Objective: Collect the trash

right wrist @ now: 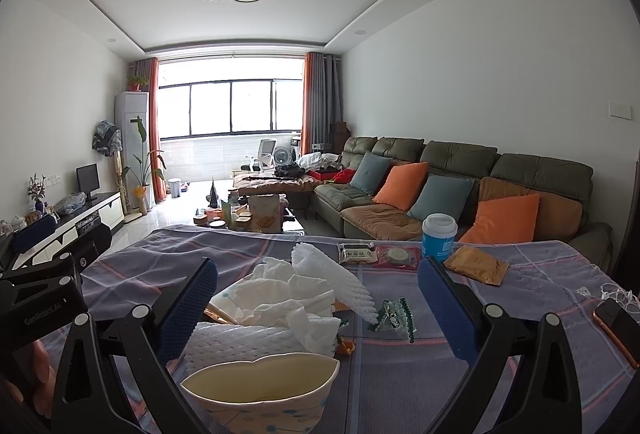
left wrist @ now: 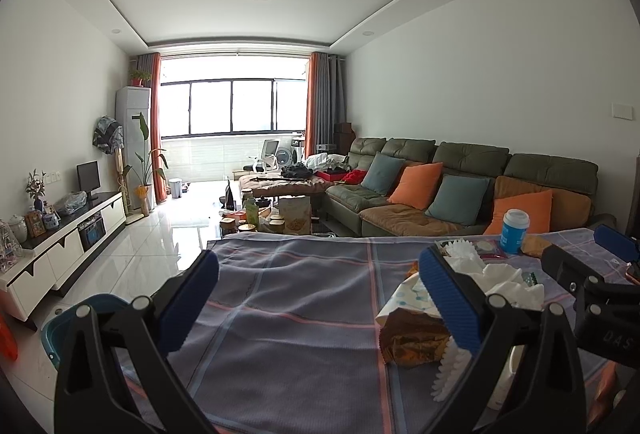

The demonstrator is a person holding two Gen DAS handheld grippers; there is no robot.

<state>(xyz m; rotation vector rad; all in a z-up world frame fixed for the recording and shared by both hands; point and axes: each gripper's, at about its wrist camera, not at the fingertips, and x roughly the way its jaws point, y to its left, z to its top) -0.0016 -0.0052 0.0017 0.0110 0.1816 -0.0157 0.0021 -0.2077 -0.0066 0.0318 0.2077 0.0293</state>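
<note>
the left gripper (left wrist: 316, 298) is spread over bare tablecloth (left wrist: 280, 314), the trash pile (left wrist: 424, 330) off by its right finger. the right gripper (right wrist: 318, 308), also spread, has the tissues (right wrist: 288, 310) and paper bowl (right wrist: 260, 390) between its fingers, so it's nearer.

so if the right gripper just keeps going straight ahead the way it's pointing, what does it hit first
Most likely the crumpled white tissue heaped just beyond the paper bowl, between the open right gripper fingers. Depth is hard to judge through the fisheye.
</note>
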